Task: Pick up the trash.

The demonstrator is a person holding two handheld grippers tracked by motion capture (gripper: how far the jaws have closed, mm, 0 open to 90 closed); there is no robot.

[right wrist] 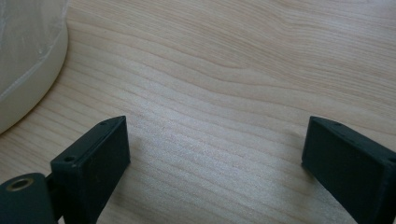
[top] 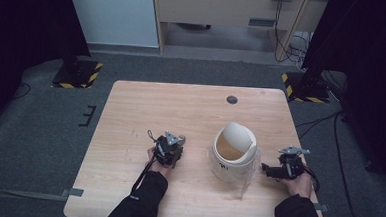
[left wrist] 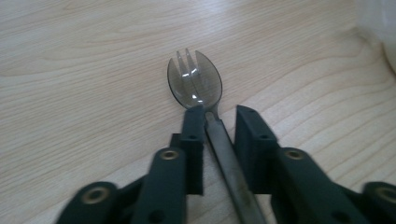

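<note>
The spork [left wrist: 196, 81] is straddled by the narrowed left tool [left wrist: 219, 121], its handle lying between the jaws, while the right tool [right wrist: 215, 149] is held wide.

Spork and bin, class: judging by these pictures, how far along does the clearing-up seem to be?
Done: the left gripper has its jaws on either side of the spork handle, though a gap remains. In hand: the spork lies on the table, not yet lifted. Left, probably: closing, lifting and dropping it into the white swing-lid bin. The right gripper waits open beside the bin.
</note>
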